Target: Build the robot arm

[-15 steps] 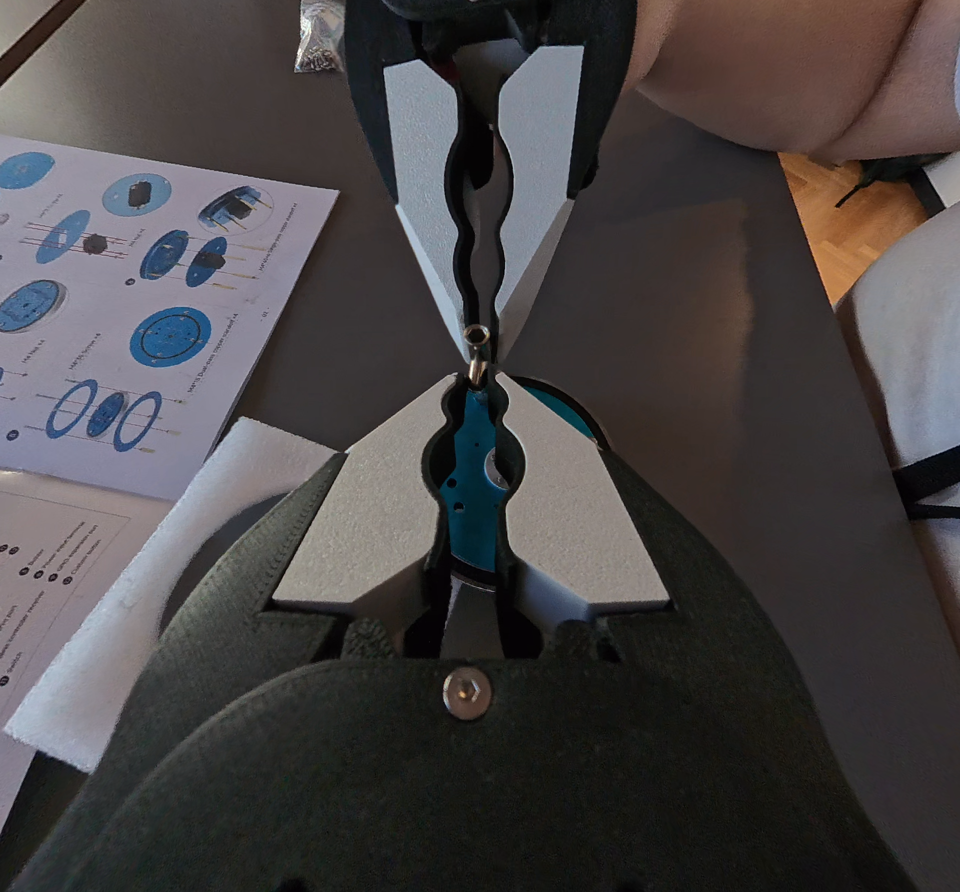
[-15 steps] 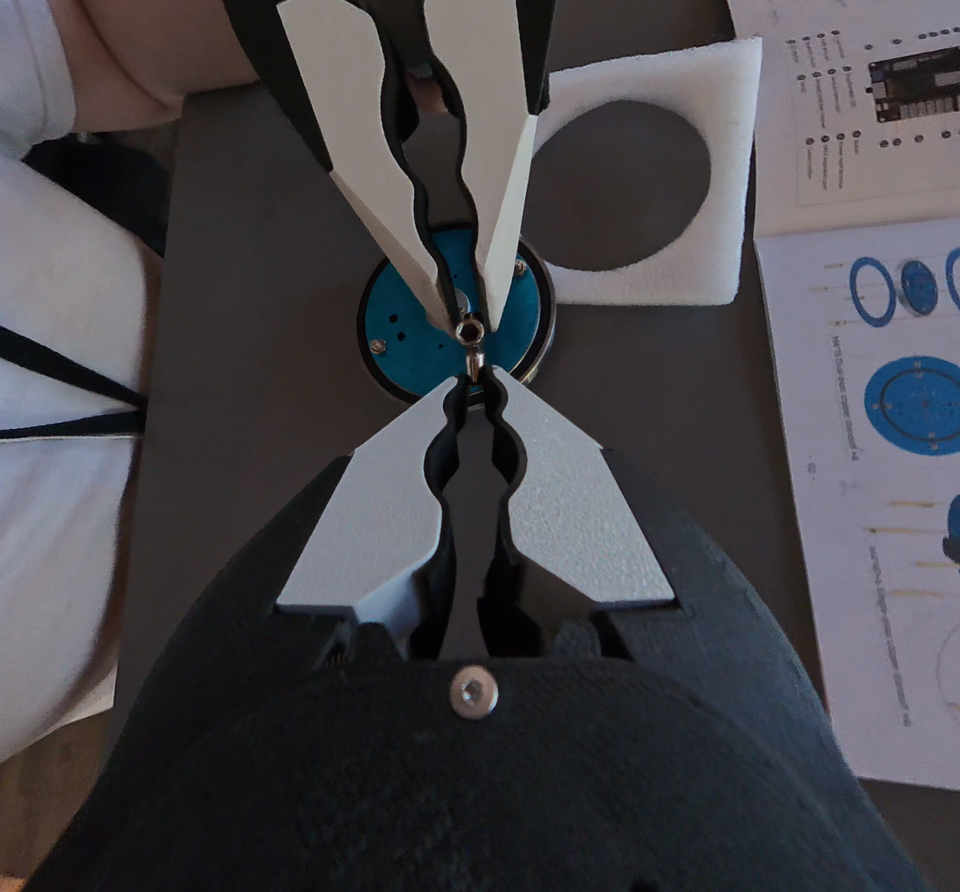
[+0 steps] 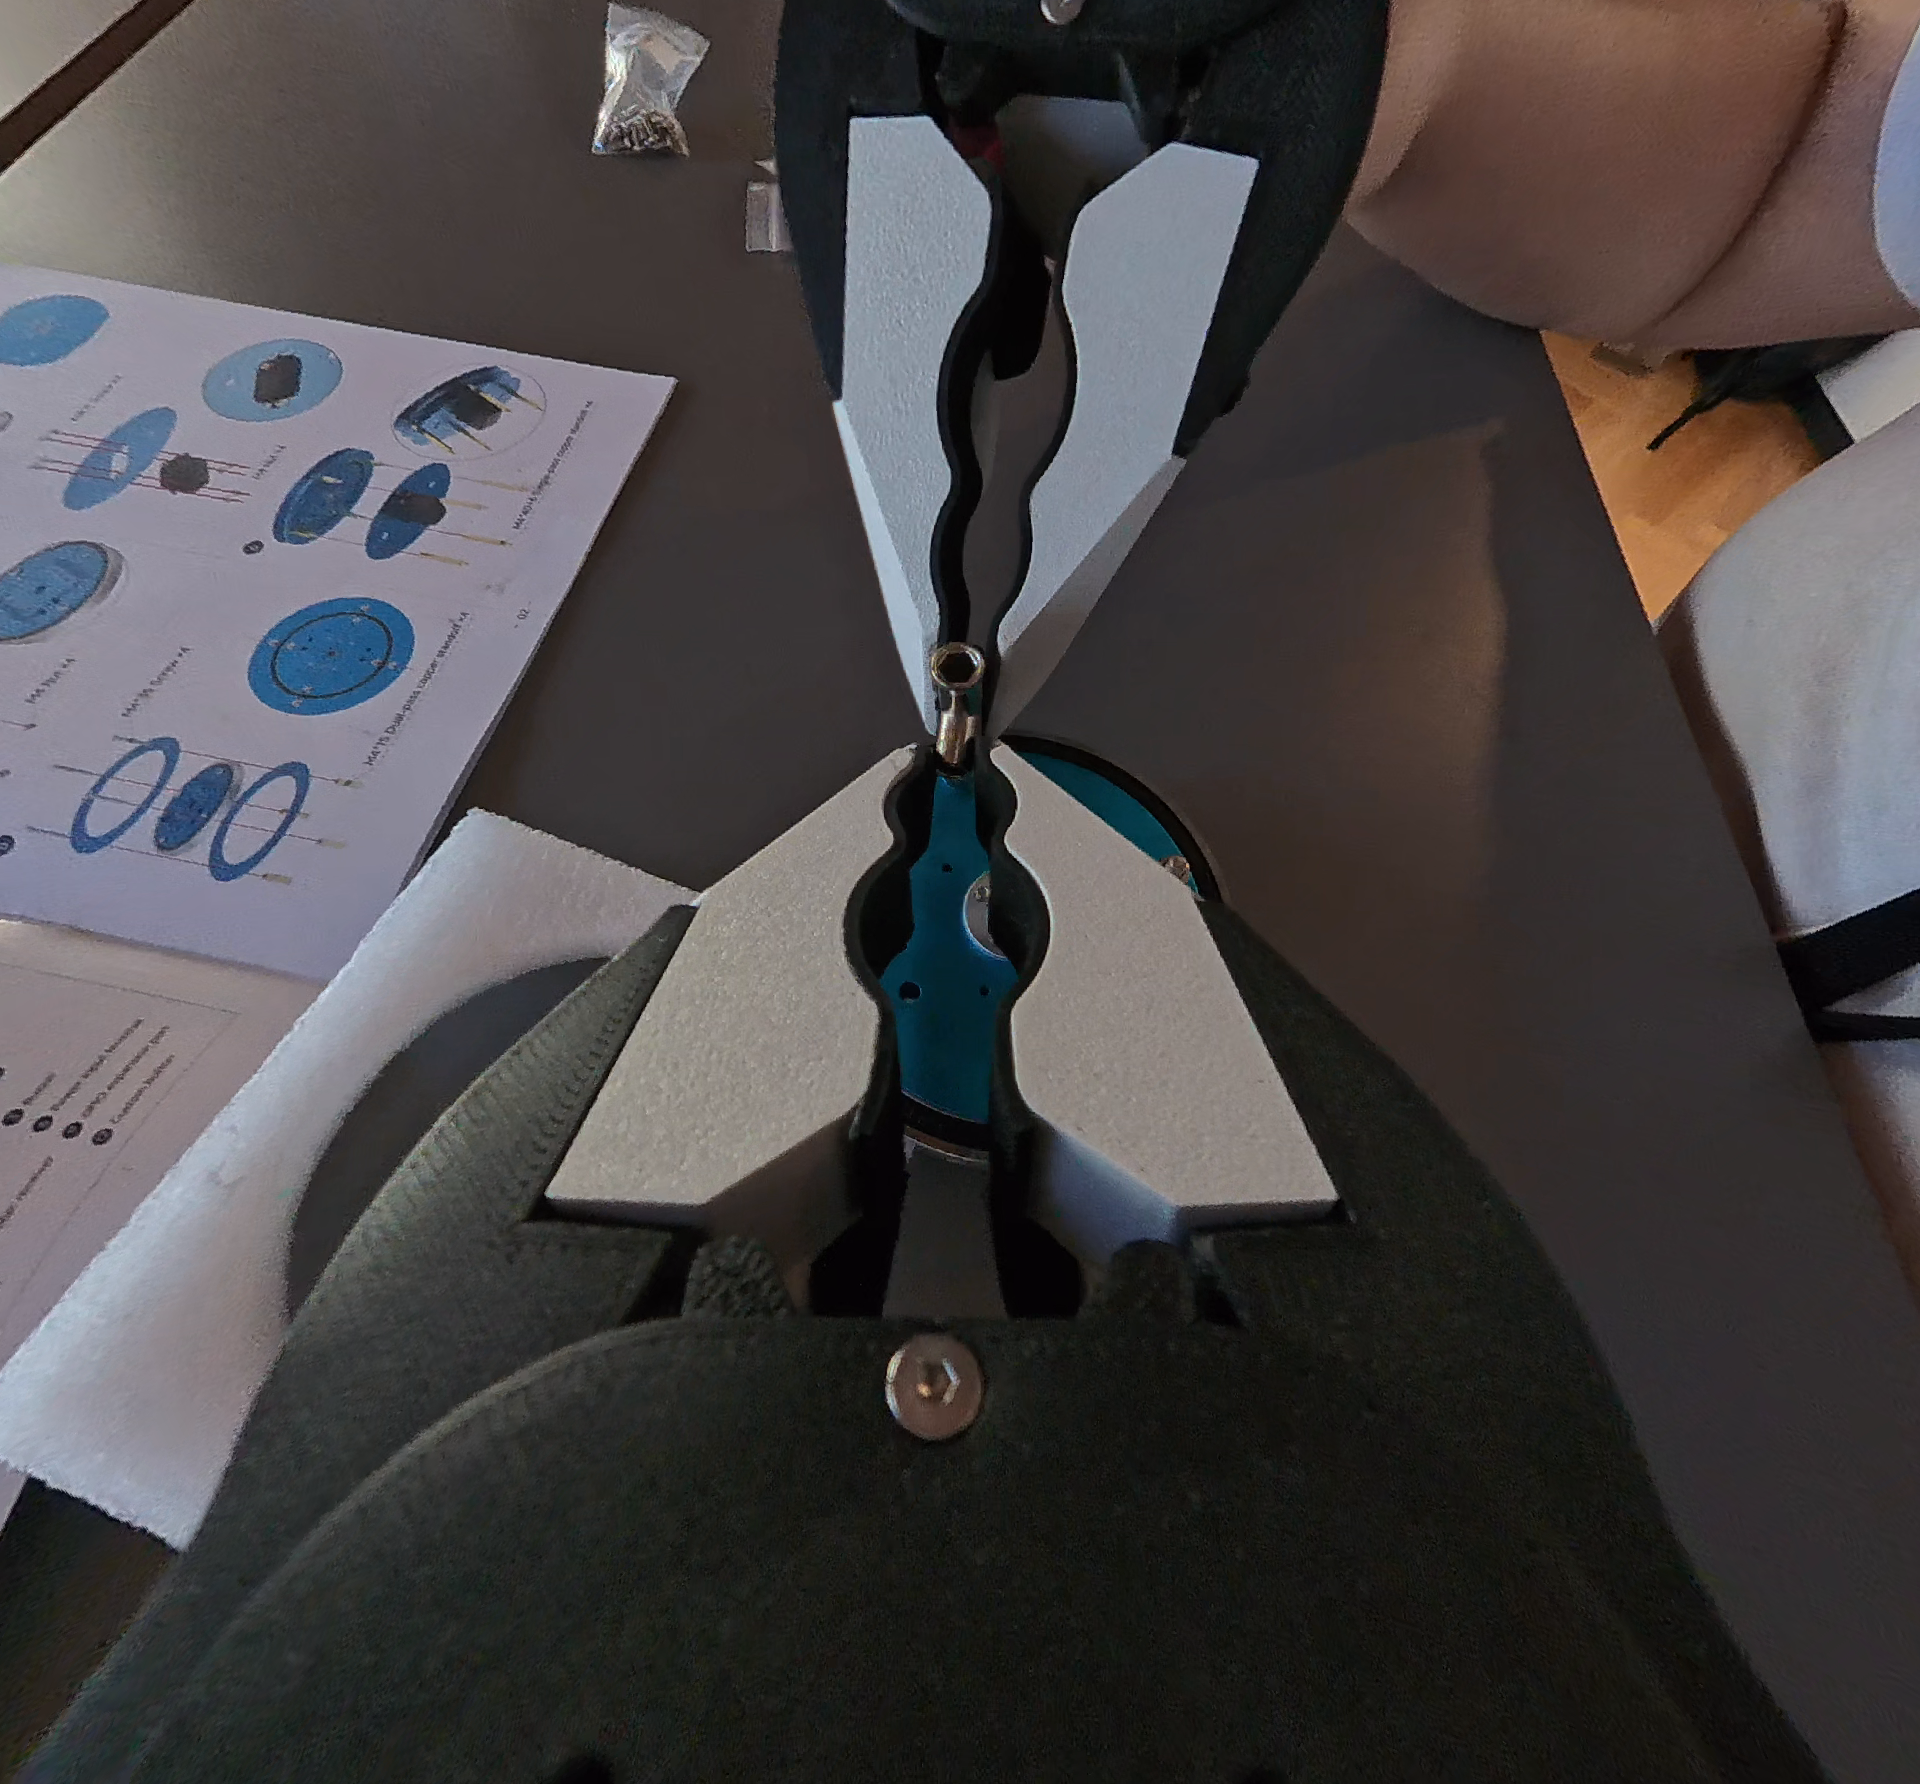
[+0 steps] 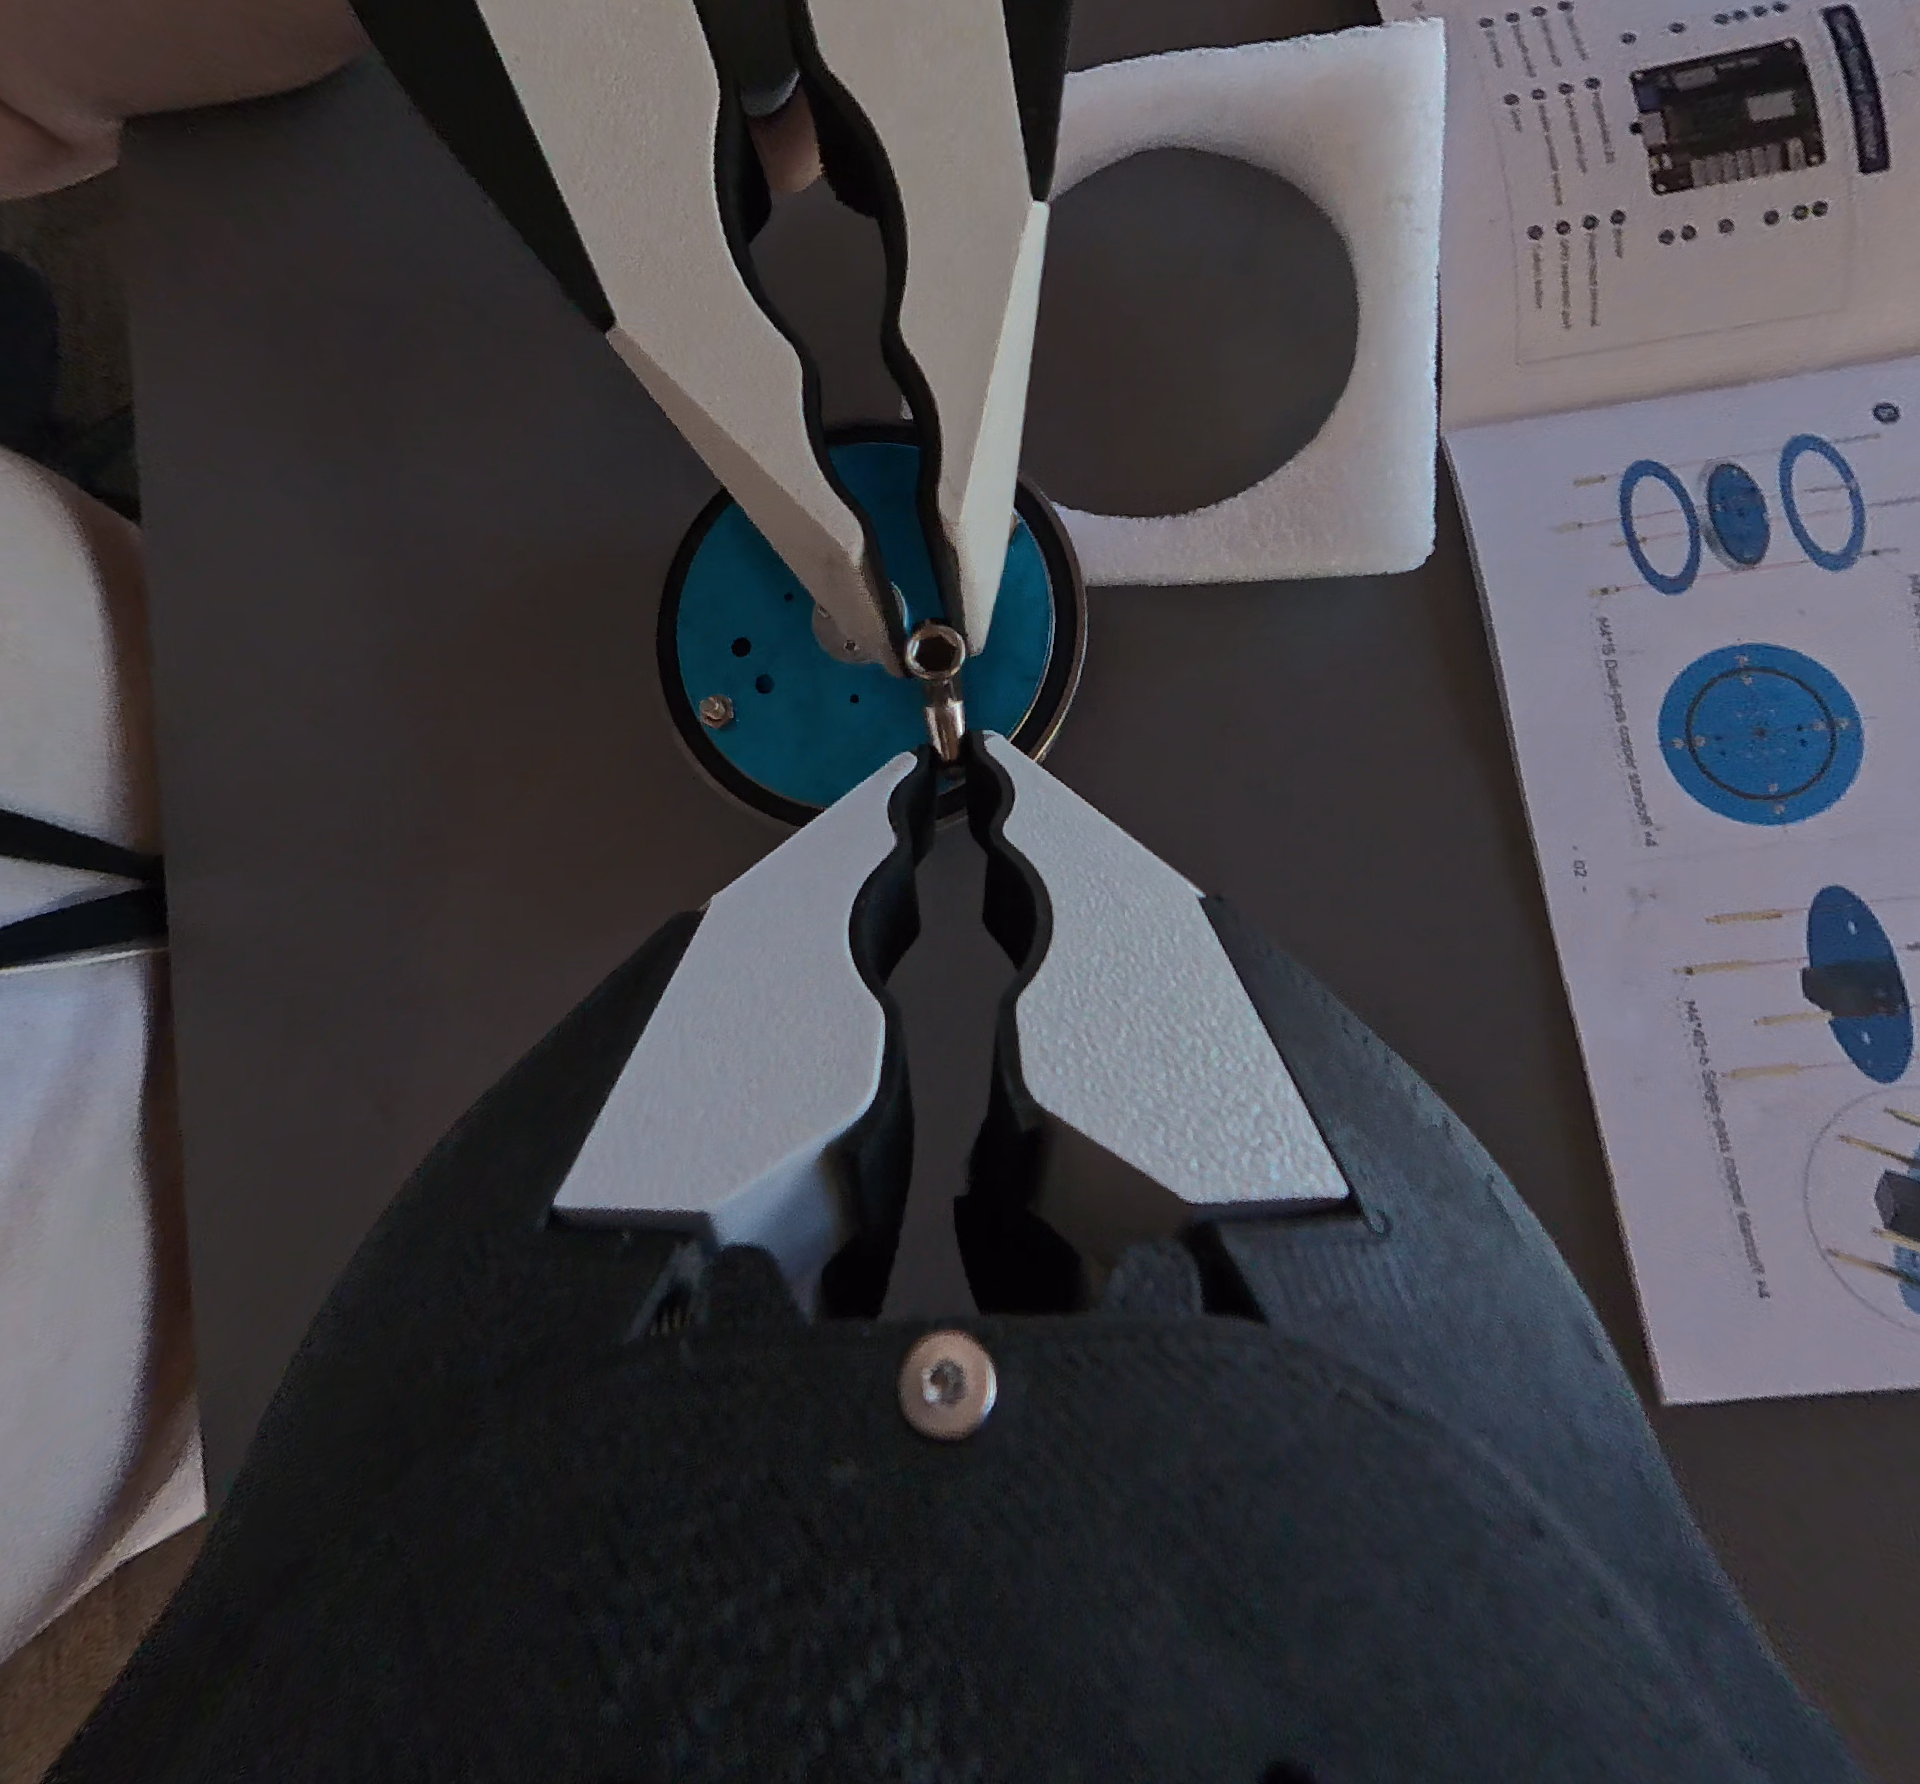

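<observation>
Left wrist view: one small silver screw (image 3: 954, 700), hex socket head | pinched tip to tip between my left hand-held gripper (image 3: 951, 755) and my right hand-held gripper (image 3: 961, 685), both narrowed onto it | it hangs above one blue disc (image 4: 790, 695) on the counter (image 4: 416, 446) | one white foam square (image 4: 1247, 300) just beside the disc.

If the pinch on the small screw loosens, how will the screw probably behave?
The screw is small, shiny metal, so probably stiff, light and slippery; it may slide out of a weak pinch. Its round head and shaft suggest that, dropped on the disc or table, it would likely roll.
</observation>
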`<state>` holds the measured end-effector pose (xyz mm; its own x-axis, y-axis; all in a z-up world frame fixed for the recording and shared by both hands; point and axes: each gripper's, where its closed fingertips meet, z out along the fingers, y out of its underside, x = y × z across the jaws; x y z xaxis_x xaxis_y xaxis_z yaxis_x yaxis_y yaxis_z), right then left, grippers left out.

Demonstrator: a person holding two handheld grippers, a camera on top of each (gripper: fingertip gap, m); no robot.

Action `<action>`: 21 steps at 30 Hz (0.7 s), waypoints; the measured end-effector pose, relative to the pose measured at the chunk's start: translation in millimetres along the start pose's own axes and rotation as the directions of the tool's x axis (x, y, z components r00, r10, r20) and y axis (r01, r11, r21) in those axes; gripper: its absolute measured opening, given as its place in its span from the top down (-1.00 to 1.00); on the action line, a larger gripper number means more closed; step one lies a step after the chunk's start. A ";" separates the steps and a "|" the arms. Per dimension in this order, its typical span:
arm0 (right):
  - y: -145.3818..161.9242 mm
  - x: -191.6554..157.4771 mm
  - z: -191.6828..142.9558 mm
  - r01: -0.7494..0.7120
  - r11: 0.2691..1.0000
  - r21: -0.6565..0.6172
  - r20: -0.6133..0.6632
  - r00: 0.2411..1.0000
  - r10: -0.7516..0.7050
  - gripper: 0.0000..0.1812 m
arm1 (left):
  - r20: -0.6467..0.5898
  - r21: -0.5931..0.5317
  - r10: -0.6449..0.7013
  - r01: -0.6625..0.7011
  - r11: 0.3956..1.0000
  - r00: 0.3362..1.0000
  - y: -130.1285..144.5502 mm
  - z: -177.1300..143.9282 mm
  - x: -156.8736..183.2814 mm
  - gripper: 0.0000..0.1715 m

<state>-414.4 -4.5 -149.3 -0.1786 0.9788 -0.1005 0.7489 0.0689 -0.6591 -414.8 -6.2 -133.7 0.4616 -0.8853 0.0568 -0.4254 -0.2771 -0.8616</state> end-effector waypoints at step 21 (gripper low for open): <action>9.6 -8.9 5.8 -0.114 0.993 -0.025 -0.049 0.992 0.112 1.00 | 0.128 -0.069 -0.007 0.016 0.997 0.992 12.4 0.7 -18.8 0.96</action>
<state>-409.3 -13.7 -159.1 -0.0619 0.9886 -0.1372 0.7803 -0.0378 -0.6243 -428.2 7.2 -145.8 0.5605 -0.8282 -0.0025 -0.4708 -0.3161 -0.8237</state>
